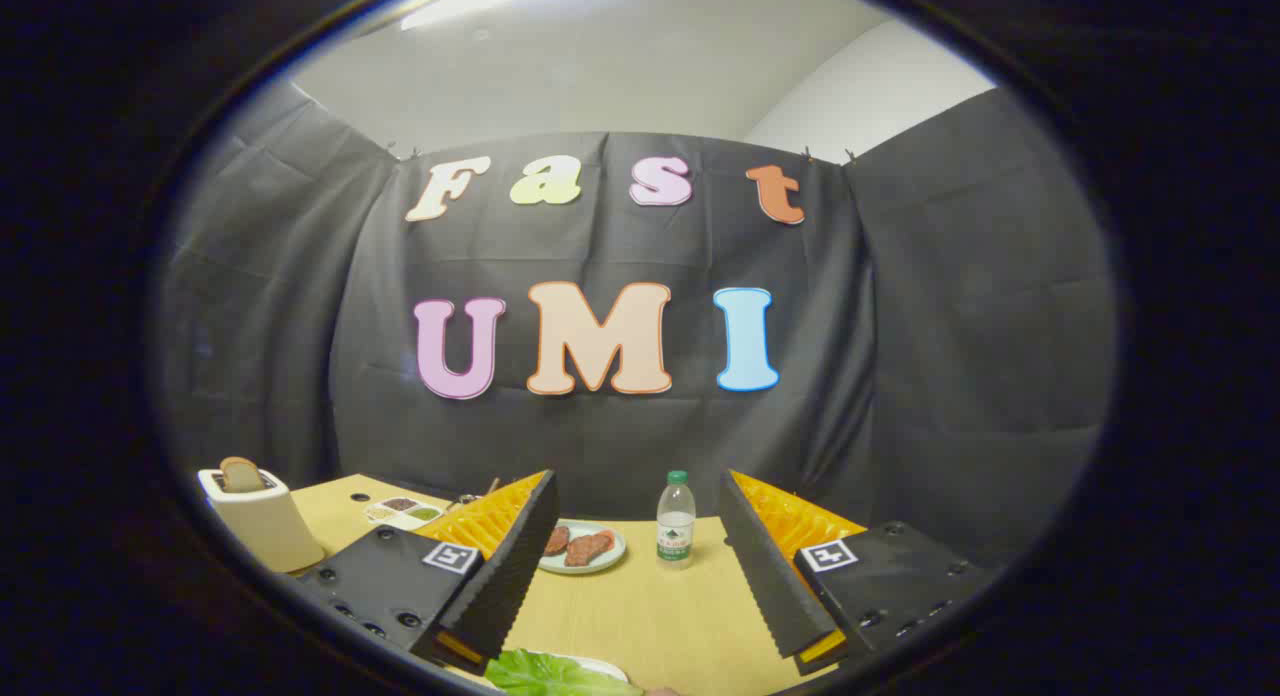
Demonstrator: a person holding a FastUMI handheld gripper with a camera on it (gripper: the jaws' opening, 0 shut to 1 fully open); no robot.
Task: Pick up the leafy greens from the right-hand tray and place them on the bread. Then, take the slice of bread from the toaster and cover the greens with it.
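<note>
Light wooden table (650,616), lower centre of the frame, with dark round holes near its far left edge. Resting on it: a cream toaster (262,521) at lower left with a bread slice (241,473) standing in its slot; a small white tray (404,513) of divided compartments just right of it; a white plate (583,550) with reddish-brown pieces at centre. Just right of that plate stands an upright clear bottle (676,521) with green cap; at bottom centre, a white plate (600,666) bears leafy greens (550,674).
</note>
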